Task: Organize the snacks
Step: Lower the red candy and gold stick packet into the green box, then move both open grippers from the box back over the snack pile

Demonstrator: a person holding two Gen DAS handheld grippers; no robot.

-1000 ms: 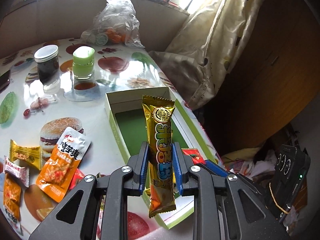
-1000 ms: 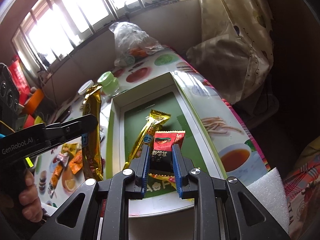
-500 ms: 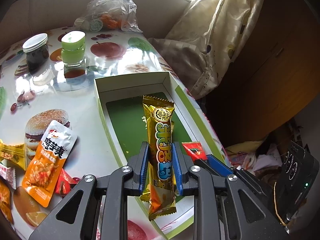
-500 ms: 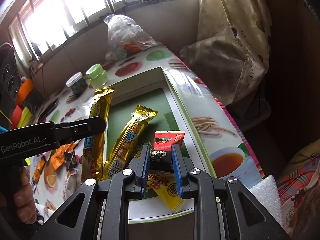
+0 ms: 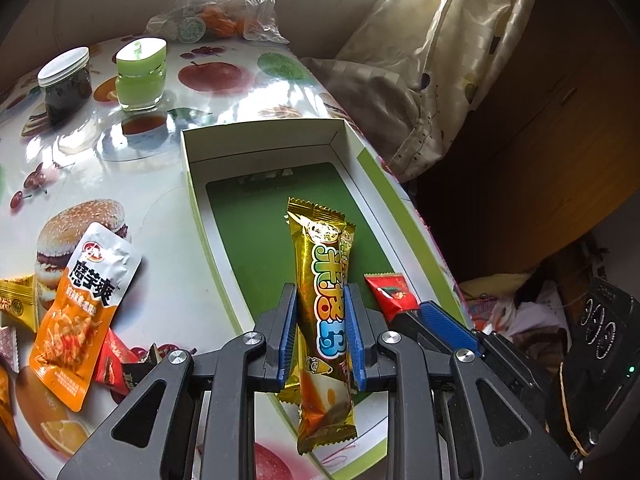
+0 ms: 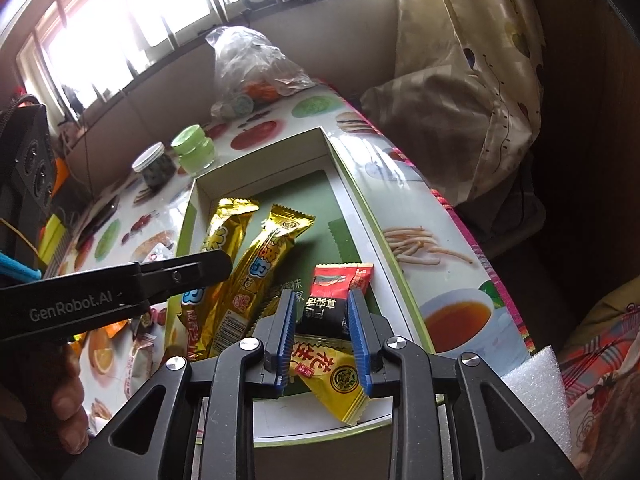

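Lowered further into the green box (image 5: 192, 184), gold snack bar (image 5: 326, 300) clamped in left tool (image 5: 320, 336), right tool (image 6: 322, 334) pinching red-black packet (image 6: 332, 300) beside second gold bar (image 6: 260, 276).

My table (image 5: 240, 92) holds a box (image 5: 260, 136), two jars (image 5: 141, 76), a bag (image 5: 224, 4) and loose snacks (image 5: 84, 296).

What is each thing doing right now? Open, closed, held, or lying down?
left hand-held gripper: shut on gold snack bar
right hand-held gripper: shut on red-and-black packet
green box: open, no lid
second gold bar: lying in box
yellow packet: lying in box
dark jar: lid on
green jar: lid on
orange pouch: sealed, on table
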